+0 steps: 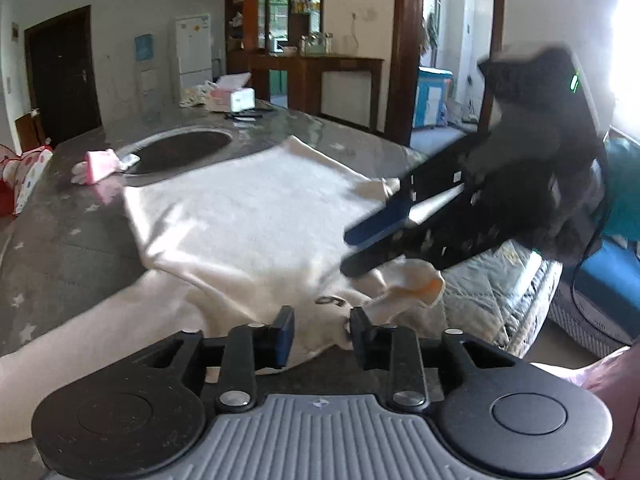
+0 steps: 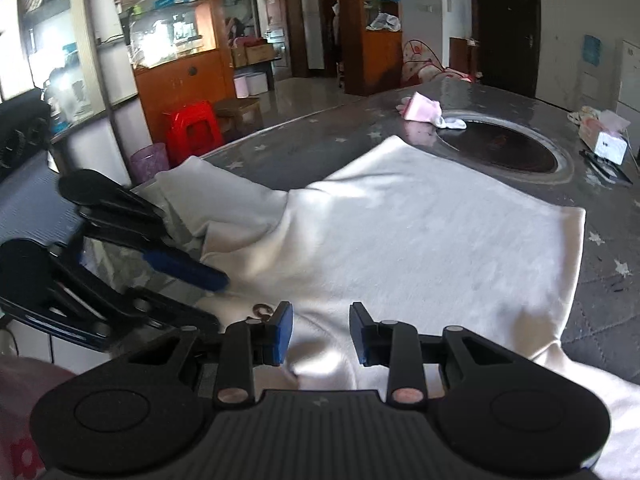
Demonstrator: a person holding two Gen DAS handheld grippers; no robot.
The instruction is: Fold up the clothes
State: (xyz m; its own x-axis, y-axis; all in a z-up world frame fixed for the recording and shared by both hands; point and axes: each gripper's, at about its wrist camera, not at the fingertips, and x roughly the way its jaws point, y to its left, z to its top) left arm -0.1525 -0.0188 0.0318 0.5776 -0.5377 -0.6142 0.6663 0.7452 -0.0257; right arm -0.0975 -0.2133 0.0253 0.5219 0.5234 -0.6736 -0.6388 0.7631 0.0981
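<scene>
The left gripper (image 1: pixel 322 334) stood with its jaws apart, low over the near edge of a white garment (image 1: pixel 248 216); cloth lay in the gap between them, but the pads did not press on it. The right gripper (image 2: pixel 320 334) also had its jaws apart over the white cloth, nothing pinched between the blue pads (image 2: pixel 283 332). In the left wrist view the right gripper reached in from the right, its fingers just above the garment and next to a bunched cuff with an orange mark (image 1: pixel 416 284). In the right wrist view the left gripper lay at the left edge, its blue-tipped finger (image 2: pixel 186 268) resting on or just over a fold of the garment; contact could not be told.

The garment was spread mostly flat across a grey, star-patterned table cover (image 1: pixel 68 216), one sleeve hanging off the near side. Beyond it was a dark round recess (image 1: pixel 180 152) in the tabletop, with a small pink and white piece of clothing (image 1: pixel 100 166) at its rim. Farther back sat a tissue box (image 1: pixel 234 98). A red plastic stool (image 2: pixel 192 128) stood on the floor near wooden cabinets.
</scene>
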